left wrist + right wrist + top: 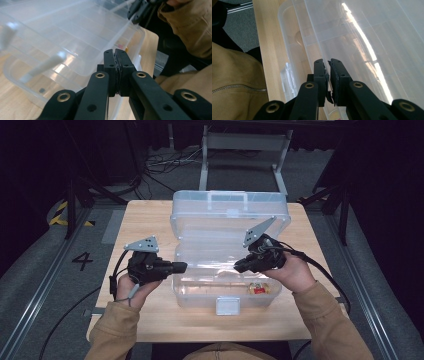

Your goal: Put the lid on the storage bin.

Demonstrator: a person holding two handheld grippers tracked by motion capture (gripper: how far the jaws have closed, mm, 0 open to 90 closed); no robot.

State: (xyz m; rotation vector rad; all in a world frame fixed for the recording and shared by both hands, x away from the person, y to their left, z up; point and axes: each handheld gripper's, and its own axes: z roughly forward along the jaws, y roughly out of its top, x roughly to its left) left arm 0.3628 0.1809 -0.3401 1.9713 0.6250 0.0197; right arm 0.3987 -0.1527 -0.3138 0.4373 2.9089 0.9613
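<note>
Lab: black curtains (30,165), floor cables (165,162), metal frame (245,142)

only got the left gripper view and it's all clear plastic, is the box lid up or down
observer: up. On the high view the lid stands open behind the clear box.
operator: anything inside the box
observer: a small red and gold item lies near its front right corner.
operator: is the right gripper open
observer: no. On its own view the right gripper has its jaws together, with clear plastic beyond them.
</note>
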